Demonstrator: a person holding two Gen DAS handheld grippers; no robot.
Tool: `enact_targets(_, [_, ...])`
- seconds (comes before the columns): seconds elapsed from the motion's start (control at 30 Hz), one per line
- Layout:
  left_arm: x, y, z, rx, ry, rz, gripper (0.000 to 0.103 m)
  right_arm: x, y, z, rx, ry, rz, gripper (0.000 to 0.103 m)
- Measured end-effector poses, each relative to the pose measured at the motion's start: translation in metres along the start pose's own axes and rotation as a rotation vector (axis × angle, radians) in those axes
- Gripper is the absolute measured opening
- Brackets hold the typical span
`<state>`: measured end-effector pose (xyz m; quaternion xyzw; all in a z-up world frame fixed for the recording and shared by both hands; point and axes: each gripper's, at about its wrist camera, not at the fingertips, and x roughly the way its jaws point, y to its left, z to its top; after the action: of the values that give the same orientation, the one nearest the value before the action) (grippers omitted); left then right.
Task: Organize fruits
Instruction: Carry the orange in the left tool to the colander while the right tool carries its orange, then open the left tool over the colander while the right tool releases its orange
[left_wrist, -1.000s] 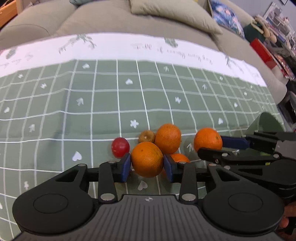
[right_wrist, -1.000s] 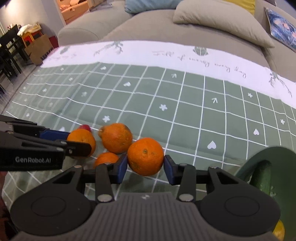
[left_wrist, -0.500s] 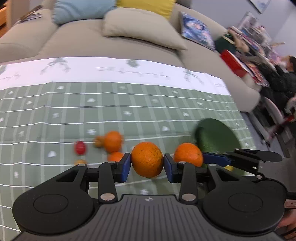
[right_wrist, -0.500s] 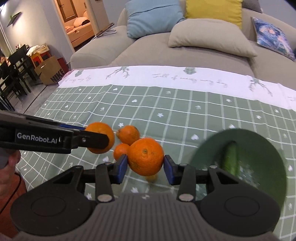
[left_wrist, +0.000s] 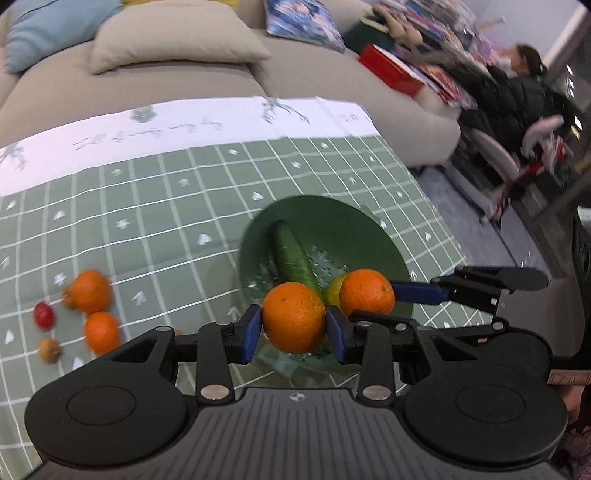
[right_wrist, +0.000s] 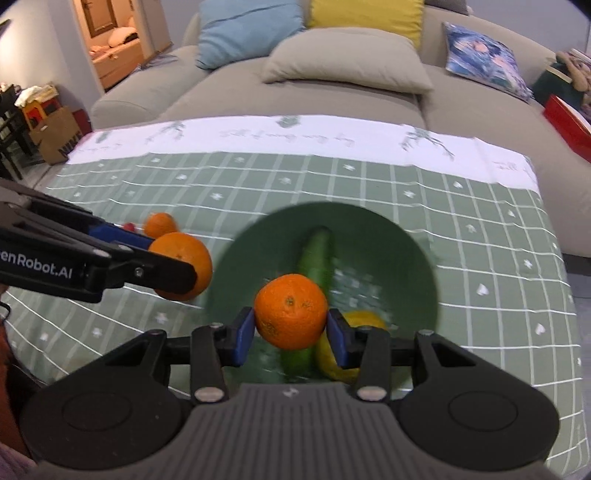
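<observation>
I have the left gripper (left_wrist: 293, 326) with its fingers clamped on an orange (left_wrist: 293, 317), and the right gripper (right_wrist: 291, 328) likewise closed on a second orange (right_wrist: 291, 312). Both hang above the green bowl (right_wrist: 399, 240), which holds a cucumber (left_wrist: 291, 254) and a lemon (right_wrist: 364, 319) on the counter (right_wrist: 461, 206).

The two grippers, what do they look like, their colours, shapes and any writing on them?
Both are matte black plastic. The left gripper and right gripper each have a ribbed grey-black body, two round housings, linkage arms with silver pivot pins, and blue pads on the fingers. White lettering on the left gripper's side, cut off by the frame edge in the right wrist view, reads "enRobot.AI". No cables are visible.
</observation>
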<state>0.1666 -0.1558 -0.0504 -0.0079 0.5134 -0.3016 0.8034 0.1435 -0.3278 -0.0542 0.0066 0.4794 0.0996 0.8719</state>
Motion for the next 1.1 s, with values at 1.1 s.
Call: enact_targets(1.1, [0.101, -0.021, 0.022, 0.251, 0.229, 0.168, 0.044, 0.095, -0.056, 0.033, 0.0, 0.143, 0.013, 0.04])
